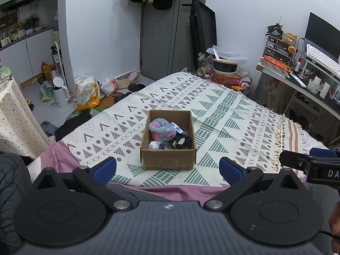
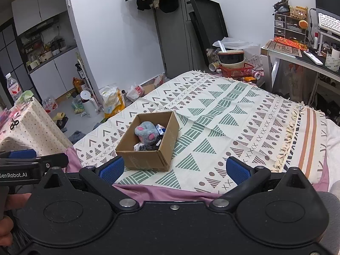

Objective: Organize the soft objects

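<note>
A small cardboard box (image 1: 167,159) (image 2: 146,159) stands on the patterned bed cover. Inside it lie a grey plush toy with pink patches (image 1: 161,129) (image 2: 146,135), dark soft items (image 1: 180,142) and a small blue-white packet (image 1: 177,126) (image 2: 160,129). My left gripper (image 1: 167,169) is open just in front of the box, nothing between its blue pads. My right gripper (image 2: 174,169) is open too, to the right of the box and near the bed's front edge. Each gripper's side shows in the other's view: the right one (image 1: 310,165), the left one (image 2: 31,163).
The patterned cover (image 1: 223,114) (image 2: 223,119) spreads over a pink sheet (image 1: 170,191). A red basket with bowls (image 1: 226,73) (image 2: 233,63) sits at the bed's far end. A desk with a keyboard (image 1: 320,57) stands right. Bags and a white kettle (image 1: 60,92) litter the floor left.
</note>
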A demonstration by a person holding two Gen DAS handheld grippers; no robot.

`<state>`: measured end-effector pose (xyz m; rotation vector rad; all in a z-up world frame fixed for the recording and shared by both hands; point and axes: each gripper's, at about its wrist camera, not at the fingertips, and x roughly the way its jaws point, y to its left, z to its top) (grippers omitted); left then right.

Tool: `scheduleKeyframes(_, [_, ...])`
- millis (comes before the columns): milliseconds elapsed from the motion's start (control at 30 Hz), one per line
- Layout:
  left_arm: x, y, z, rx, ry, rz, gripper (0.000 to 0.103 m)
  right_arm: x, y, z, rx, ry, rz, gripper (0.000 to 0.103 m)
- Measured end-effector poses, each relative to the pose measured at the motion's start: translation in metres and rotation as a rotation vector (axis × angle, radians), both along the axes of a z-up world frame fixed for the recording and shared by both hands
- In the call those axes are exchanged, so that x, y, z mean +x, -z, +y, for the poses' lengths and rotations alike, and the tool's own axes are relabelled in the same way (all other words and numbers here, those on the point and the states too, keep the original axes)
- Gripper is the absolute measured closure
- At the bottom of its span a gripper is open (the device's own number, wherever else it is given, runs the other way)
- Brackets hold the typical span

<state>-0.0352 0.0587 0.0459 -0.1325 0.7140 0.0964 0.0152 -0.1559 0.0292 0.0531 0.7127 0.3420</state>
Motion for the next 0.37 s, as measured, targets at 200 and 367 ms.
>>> scheduleKeyframes(200, [-0.0003, 0.0003, 0.0019, -0.003, -0.002, -0.003, 0.001, 0.0002, 0.0026, -0.0001, -0.001, -0.003, 0.005, 0.0])
scheduleKeyframes(367, [-0.0005, -0.0064, 0.002, 0.009, 0.011, -0.034, 0.001, 0.0026, 0.0086, 0.0009, 0.002, -0.003, 0.018, 0.0])
